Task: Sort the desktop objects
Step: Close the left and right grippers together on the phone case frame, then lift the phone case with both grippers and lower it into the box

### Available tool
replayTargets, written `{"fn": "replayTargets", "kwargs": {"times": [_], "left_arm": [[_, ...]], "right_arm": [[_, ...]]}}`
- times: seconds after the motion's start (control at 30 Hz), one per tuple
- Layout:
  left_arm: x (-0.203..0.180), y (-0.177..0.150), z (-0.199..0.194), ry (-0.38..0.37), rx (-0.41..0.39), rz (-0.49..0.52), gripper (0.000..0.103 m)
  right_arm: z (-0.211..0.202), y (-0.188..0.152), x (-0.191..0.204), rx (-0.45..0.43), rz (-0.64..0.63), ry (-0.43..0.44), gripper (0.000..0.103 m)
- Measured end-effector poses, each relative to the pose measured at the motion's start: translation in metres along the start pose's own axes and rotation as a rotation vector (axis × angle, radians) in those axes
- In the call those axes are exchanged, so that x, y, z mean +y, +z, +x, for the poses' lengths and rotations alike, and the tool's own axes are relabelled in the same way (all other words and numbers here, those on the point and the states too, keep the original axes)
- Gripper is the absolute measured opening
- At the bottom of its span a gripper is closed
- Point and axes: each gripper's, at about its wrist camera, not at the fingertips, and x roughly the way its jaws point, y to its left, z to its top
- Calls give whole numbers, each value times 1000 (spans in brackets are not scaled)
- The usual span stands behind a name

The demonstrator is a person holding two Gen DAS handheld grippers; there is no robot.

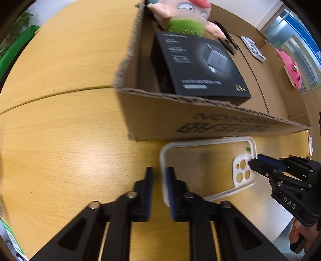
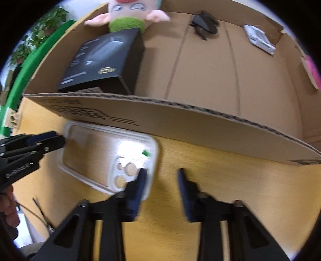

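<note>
A clear phone case (image 1: 208,140) with a white rim and camera cut-outs lies flat on the wooden table, right against the front wall of a cardboard box (image 1: 180,120). My left gripper (image 1: 159,170) points down at the case's plain end, shut with the rim pinched between its blue pads. From the right wrist view its tips (image 2: 63,140) meet on that end of the case (image 2: 96,148). My right gripper (image 1: 251,162) is shut on the camera end. In its own blurred view the right gripper (image 2: 161,170) has the rim beside its left finger.
The cardboard box (image 2: 180,124) holds a black charger box (image 1: 200,64), a pink plush with a green body (image 1: 180,16), black sunglasses (image 2: 204,24) and a small white device (image 2: 258,39). Bare wood lies left of the box. A person's hand (image 1: 301,230) holds the right gripper.
</note>
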Motion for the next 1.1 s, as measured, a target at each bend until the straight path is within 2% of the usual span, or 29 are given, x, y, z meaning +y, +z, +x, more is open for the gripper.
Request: {"fn": "replayTargets", "kwargs": {"times": [0.03,0.33,0.53,0.63,0.77,0.97,1.1], "left_arm": [[-2,0,0,4,3,2,5],[-5,-9,-10,9,9,-22,4],[-18,-15,-55,-6,-45,-18,4],[-30,-8,-80,-26,-71,-19,4],[-60,1,-126,-29,-155,25,4],[-106,35,-196,-55,-302,83,4],[-136,50,-229,-83,-368,130,4]], "right_arm": [[0,-1,3,4,-12,6,7],[-13,-21,-3,-2,-5,75,7],[-55,-40,-8,-50,-16,136,7],[-84,-35,-23,-98,-20,168,7],[-123,-15,-34,-193,-14,179,7],[-190,8,-70,-357,27,160,7],[-235,9,-98,-465,49,130,7]]}}
